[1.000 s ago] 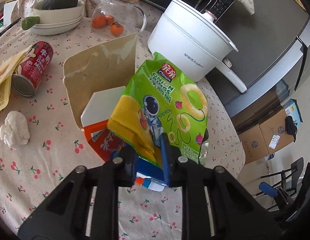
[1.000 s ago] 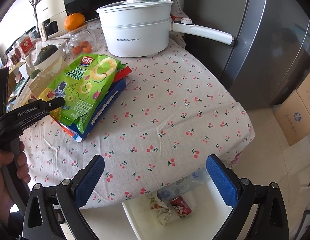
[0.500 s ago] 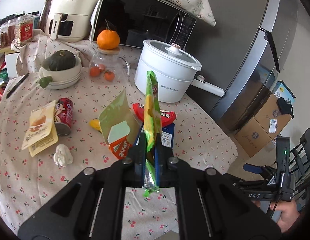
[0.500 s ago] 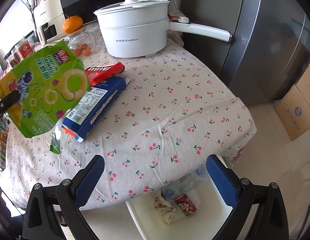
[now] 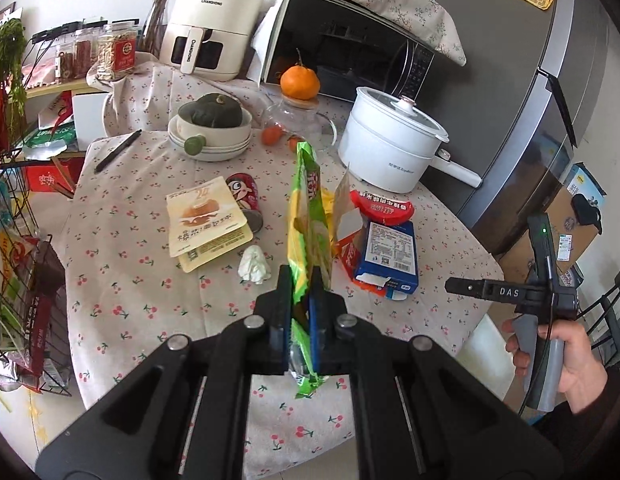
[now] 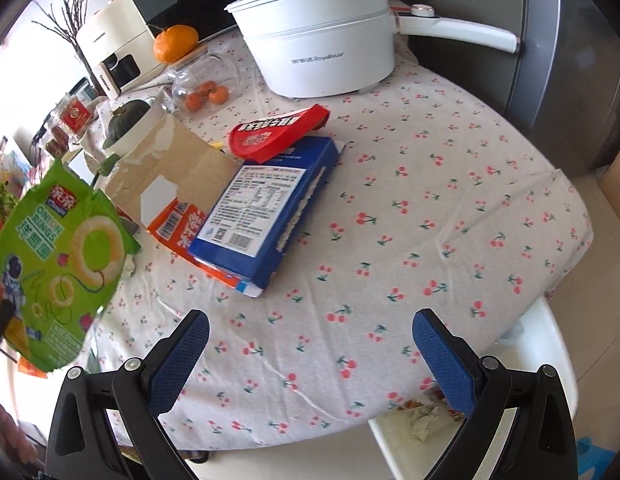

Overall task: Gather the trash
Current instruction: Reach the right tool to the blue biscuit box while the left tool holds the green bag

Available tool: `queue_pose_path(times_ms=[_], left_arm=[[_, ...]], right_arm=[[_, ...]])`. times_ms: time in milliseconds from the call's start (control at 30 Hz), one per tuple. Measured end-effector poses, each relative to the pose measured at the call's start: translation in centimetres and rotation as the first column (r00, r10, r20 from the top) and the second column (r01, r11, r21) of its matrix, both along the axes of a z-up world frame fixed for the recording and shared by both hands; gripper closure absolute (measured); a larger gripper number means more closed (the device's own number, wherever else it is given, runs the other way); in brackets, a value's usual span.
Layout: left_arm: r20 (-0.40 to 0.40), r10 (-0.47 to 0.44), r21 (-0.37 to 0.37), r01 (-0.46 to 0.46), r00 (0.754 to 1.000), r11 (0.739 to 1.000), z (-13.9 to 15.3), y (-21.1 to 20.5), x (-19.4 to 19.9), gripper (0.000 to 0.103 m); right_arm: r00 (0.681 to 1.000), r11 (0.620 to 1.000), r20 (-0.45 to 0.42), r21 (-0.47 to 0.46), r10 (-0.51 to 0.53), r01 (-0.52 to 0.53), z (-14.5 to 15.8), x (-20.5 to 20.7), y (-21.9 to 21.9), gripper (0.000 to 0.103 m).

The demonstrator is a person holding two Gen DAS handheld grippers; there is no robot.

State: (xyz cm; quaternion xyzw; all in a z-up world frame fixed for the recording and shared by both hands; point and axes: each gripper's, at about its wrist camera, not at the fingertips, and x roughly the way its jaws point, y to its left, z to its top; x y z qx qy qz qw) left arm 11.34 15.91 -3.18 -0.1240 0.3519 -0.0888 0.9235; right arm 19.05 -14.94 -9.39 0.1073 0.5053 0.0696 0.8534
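Left tongs (image 5: 301, 280) pinch the green snack bag (image 5: 308, 216), apparently above the table.

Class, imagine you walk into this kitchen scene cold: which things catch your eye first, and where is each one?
First, the bright green onion-ring bag, pinched in the left gripper and held above the cherry-print tablecloth. Next, the white electric pot at the table's far edge beside the grey fridge. Then the blue box lying flat mid-table, beyond the wide-open right gripper.

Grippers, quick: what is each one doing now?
Left gripper: shut on the green snack bag, off the table.
Right gripper: open, holding nothing.
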Motion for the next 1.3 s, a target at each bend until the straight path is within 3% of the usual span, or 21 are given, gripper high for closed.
queue_pose_path(times_ms=[400,633,967,1300], left_arm=[[-0.050,-0.013,0.007,0.013,0.999,1.000,-1.5,2.2,-0.9,0.095],[-0.080,-0.005,-0.020,0.003,0.997,1.000,-2.1,3.3,-0.8,0.095],[-0.087,-0.003,-0.032,0.000,0.996,0.999,-2.2,3.6,-0.9,0.095],[-0.073,-0.030,-0.028,0.028,0.997,0.999,-1.5,2.2,-0.8,0.095]], right_arm=[[0.995,0.995,-0.001,0.014,-0.098,0.098,-2.8,6.4,6.7,0.000],[0.991,0.987,0.008,-0.089,-0.136,0.136,-4.5,8.1,9.4,0.000],[0.986,0.969,0.045,-0.180,-0.162,0.167,-6.1,8.3,9.3,0.002],[0.992,0.980,0.107,-0.182,-0.067,0.086,-3.1,5.6,6.8,0.003]])
